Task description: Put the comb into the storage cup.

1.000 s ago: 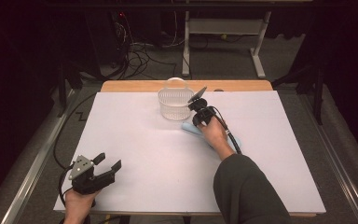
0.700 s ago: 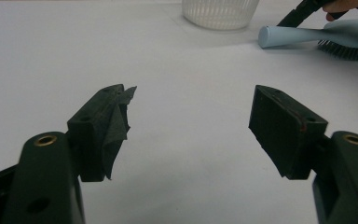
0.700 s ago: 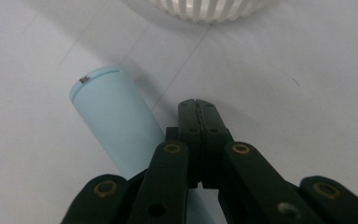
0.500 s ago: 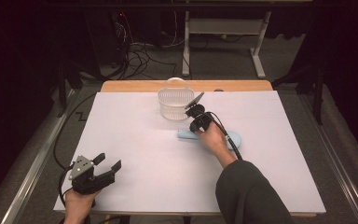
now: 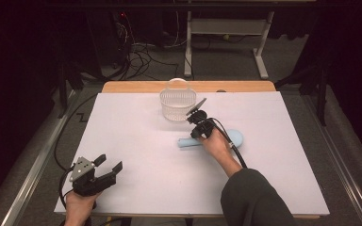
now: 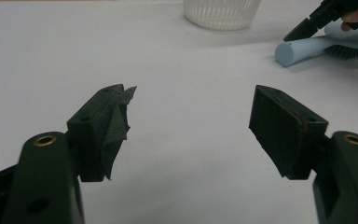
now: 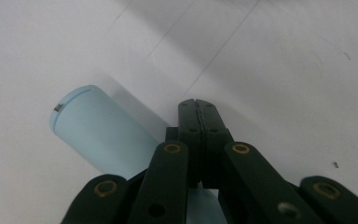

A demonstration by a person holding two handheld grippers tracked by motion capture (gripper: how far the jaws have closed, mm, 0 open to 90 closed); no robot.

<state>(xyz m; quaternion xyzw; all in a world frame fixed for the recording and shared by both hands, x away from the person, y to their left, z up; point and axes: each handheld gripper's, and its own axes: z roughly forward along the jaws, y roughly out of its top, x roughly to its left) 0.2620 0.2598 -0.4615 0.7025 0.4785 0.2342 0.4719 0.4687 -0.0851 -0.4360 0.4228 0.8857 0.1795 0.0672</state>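
A light blue hairbrush [image 5: 234,137] lies flat on the white table [image 5: 273,165], its round handle [image 7: 98,130] pointing left. My right gripper [image 5: 194,133] is over the handle, jaws shut together with nothing between them. In the right gripper view the shut tips [image 7: 197,106] sit just past the handle, which lies beside and below them. My left gripper [image 5: 109,162] rests near the front left corner, open and empty. The left gripper view looks between its spread jaws [image 6: 191,100] to the hairbrush [image 6: 303,48] with dark bristles and the right gripper [image 6: 307,27] far off.
A white slotted plastic basket [image 5: 176,104] with a handle stands at the back middle of the table, just behind the right gripper; the basket [image 6: 221,11] also appears in the left gripper view. A wooden edge [image 5: 136,87] runs along the far side. Cables lie on the floor beyond.
My right gripper has come away from the basket, toward the person and down onto the hairbrush handle. The left gripper has stayed put.
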